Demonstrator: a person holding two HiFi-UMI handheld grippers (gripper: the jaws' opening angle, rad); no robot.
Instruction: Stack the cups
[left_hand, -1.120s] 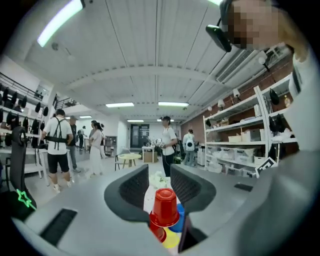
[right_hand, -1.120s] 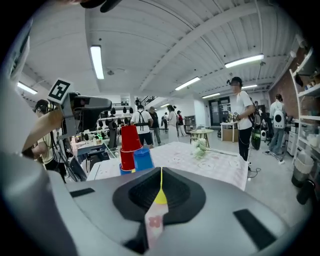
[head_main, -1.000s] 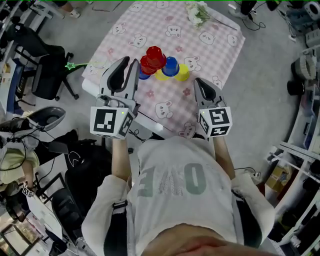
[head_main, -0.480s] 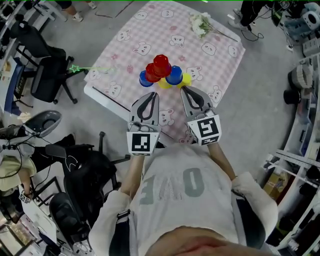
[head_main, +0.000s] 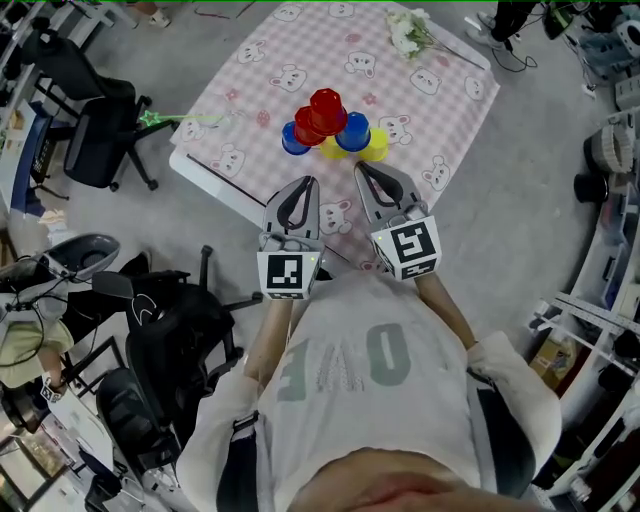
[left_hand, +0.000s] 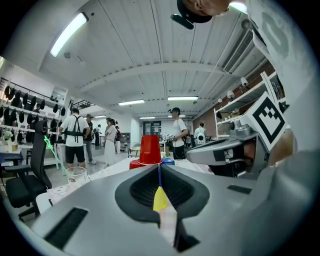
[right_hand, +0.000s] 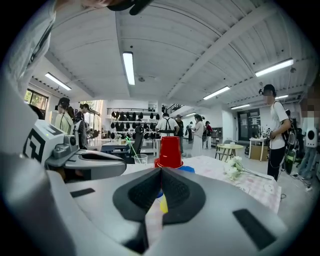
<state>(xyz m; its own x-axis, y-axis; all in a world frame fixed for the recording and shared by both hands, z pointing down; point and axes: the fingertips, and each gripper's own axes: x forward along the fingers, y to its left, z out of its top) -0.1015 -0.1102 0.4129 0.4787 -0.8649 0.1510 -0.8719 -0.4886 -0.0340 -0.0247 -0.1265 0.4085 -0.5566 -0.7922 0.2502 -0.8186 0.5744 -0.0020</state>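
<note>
both grippers closed, cups (head_main: 330, 128) clustered ahead

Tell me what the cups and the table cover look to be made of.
Red cups, blue cups and yellow cups: probably plastic. They look smooth, with even solid colour and a light sheen.
Table cover: pink checked with printed animal faces, matte, lying flat with no shine. It could be woven fabric or soft vinyl; the look leaves that open.
</note>
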